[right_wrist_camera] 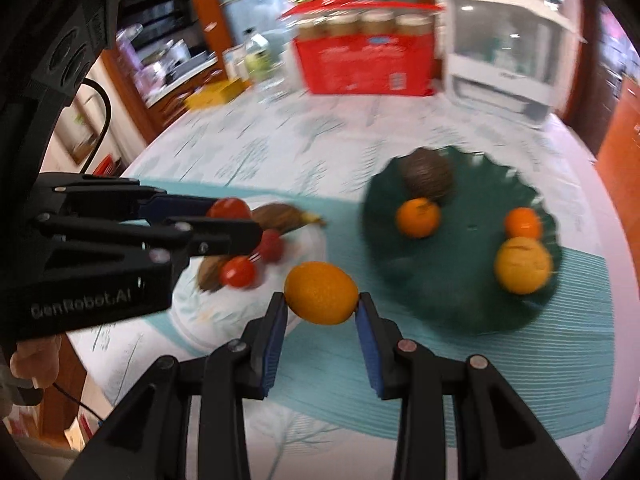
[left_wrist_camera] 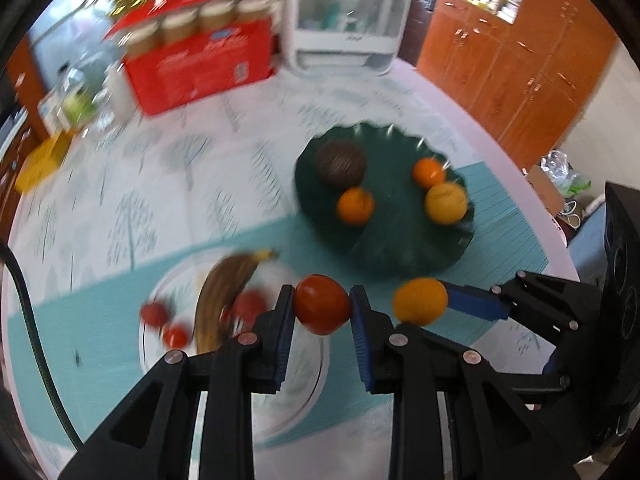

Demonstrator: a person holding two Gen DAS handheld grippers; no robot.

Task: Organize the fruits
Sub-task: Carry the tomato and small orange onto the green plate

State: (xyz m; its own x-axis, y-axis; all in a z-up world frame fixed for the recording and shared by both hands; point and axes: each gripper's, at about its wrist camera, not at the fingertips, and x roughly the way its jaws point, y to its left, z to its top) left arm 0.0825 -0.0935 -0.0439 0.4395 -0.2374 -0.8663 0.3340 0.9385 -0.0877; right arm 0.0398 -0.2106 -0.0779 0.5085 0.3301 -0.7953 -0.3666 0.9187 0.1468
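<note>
My left gripper (left_wrist_camera: pixel 322 309) is shut on a red tomato (left_wrist_camera: pixel 322 309) and holds it above the near edge of a white plate (left_wrist_camera: pixel 308 392). That plate carries a brown banana (left_wrist_camera: pixel 224 296) and three tomatoes (left_wrist_camera: pixel 154 314). My right gripper (right_wrist_camera: pixel 321 307) is shut on an orange (right_wrist_camera: pixel 321 293), held above the teal mat between the white plate (right_wrist_camera: pixel 188 320) and a dark green plate (right_wrist_camera: pixel 460 312). The green plate (left_wrist_camera: pixel 384 252) holds a dark brown round fruit (left_wrist_camera: pixel 341 164), two small oranges (left_wrist_camera: pixel 355 205) and a yellow fruit (left_wrist_camera: pixel 445 202). Each gripper shows in the other's view.
A red box of jars (left_wrist_camera: pixel 200 64) and a white appliance (left_wrist_camera: pixel 348 20) stand at the back of the table. Bottles and a yellow item (left_wrist_camera: pixel 36 164) sit at the back left. Wooden cabinets (left_wrist_camera: pixel 520 72) stand to the right. A teal mat (right_wrist_camera: pixel 520 380) lies under both plates.
</note>
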